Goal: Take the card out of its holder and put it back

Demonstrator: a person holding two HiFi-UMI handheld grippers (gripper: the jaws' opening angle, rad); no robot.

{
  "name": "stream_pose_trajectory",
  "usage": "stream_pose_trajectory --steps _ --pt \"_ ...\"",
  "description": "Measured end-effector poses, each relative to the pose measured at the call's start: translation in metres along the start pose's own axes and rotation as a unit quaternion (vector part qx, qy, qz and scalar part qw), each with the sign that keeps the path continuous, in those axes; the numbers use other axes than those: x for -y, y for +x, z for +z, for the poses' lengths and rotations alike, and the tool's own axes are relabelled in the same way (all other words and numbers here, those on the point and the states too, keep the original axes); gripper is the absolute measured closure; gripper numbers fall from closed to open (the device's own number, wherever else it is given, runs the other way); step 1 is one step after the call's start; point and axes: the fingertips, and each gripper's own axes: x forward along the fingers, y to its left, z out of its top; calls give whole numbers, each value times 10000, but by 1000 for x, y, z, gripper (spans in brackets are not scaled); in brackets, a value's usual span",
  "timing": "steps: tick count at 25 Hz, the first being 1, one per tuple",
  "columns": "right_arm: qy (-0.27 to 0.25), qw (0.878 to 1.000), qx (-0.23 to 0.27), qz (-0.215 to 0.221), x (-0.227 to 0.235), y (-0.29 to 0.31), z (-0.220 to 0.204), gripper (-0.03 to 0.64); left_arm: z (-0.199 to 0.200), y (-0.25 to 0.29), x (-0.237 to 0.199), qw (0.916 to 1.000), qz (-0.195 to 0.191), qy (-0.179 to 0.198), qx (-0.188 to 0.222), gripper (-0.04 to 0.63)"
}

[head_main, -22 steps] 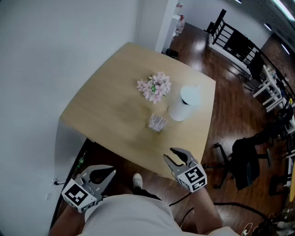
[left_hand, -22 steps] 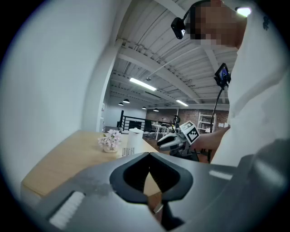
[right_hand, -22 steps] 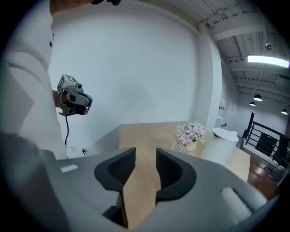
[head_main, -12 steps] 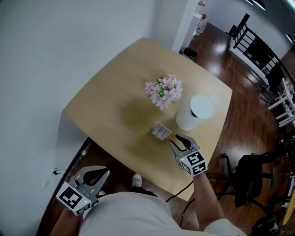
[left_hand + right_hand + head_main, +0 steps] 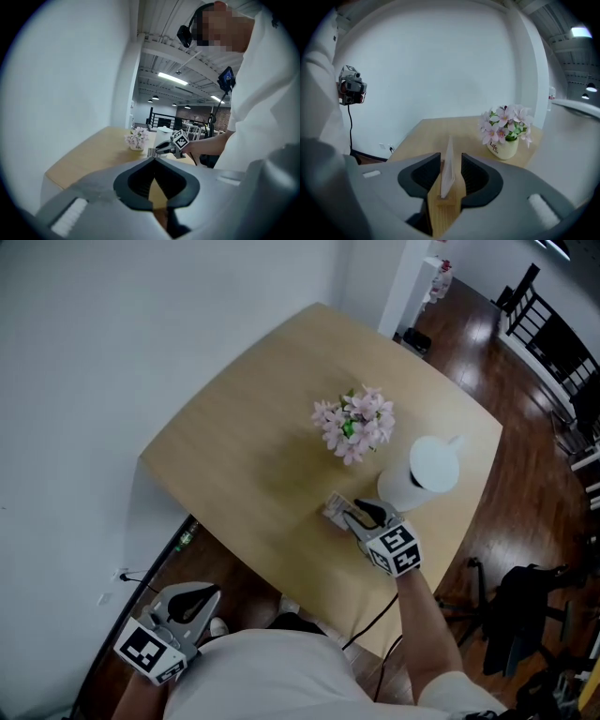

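A white card (image 5: 336, 508) stands upright in a small wooden holder (image 5: 443, 202) near the front of the light wooden table (image 5: 244, 456). My right gripper (image 5: 354, 514) has its jaws on either side of the card (image 5: 448, 168). They are open, with a gap on each side and no pad pressing on it. The left gripper view shows the same from afar, with the right gripper (image 5: 161, 148) at the card (image 5: 151, 152). My left gripper (image 5: 183, 607) hangs low beside my body, off the table's front edge. Its jaw tips meet, and nothing is between them (image 5: 152, 161).
A small pot of pink flowers (image 5: 356, 423) stands just behind the card, also in the right gripper view (image 5: 506, 129). A white lidded jug (image 5: 422, 474) is to the card's right. A white wall borders the table's left. A dark chair (image 5: 530, 601) stands on the wooden floor at right.
My right gripper has moved forward from the table's front edge to the card and now straddles it. The left gripper has stayed low beside my body.
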Motion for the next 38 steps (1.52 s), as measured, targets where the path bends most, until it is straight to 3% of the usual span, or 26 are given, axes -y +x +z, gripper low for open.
stream_pose_trajectory --steps 7,17,24,38 --pt "69 9994 28 335 -3 10 0 573 0 -3 -4 9998 174 -46 -65 592" --pt "350 9977 133 561 -7 8 3 595 2 -7 -6 9997 206 6 -121 592" --pt "440 9978 228 429 -6 -1 17 595 -2 -15 -10 9998 198 -11 -70 592" --pt "-38 9996 260 -80 -26 -41 71 595 -12 -55 -23 9996 31 36 290 592"
